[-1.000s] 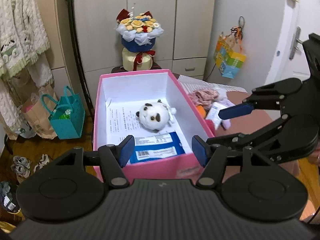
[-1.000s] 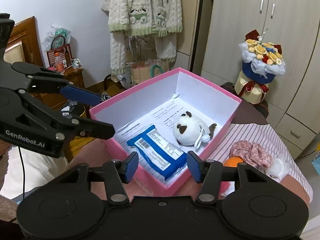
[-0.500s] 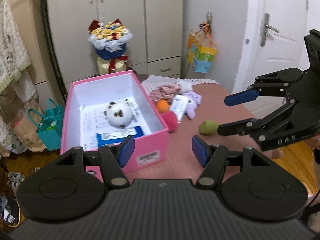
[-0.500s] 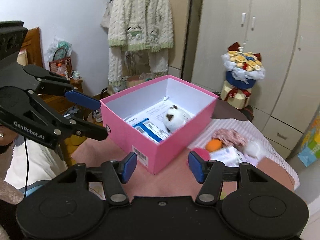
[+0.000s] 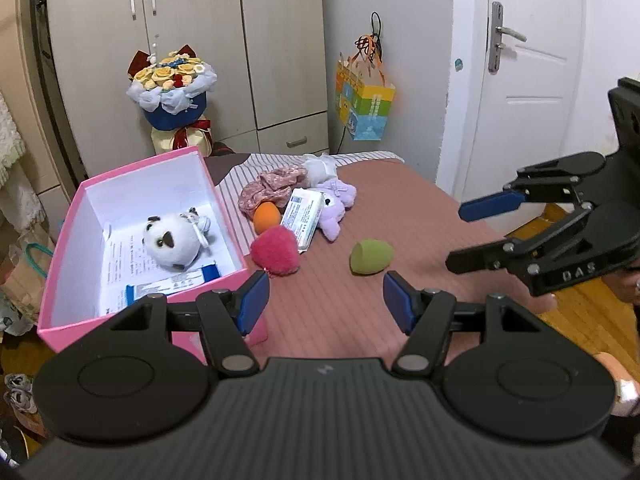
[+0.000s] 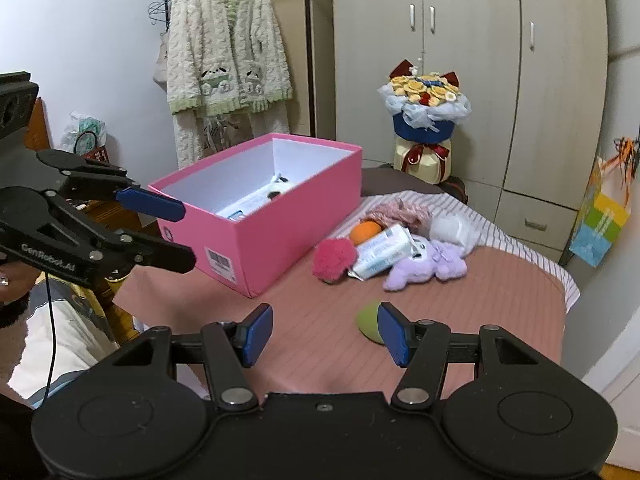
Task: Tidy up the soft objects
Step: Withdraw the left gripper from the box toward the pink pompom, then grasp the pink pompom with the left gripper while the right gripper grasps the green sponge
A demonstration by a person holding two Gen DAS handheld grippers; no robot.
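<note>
Several soft toys beside pink box, bouquet behind

I see beige wardrobe doors behind, white door right, wood floor — cream cardigan hanging on white wall.

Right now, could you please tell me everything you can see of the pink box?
The pink box is an open rectangular carton, pink outside and white inside, with no lid in view. It stands upright on the brown cover, left of the loose toys. A barcode label sits on one outer wall. Inside lie a white plush, printed paper and a blue-and-white packet. Neither gripper touches it.
</note>
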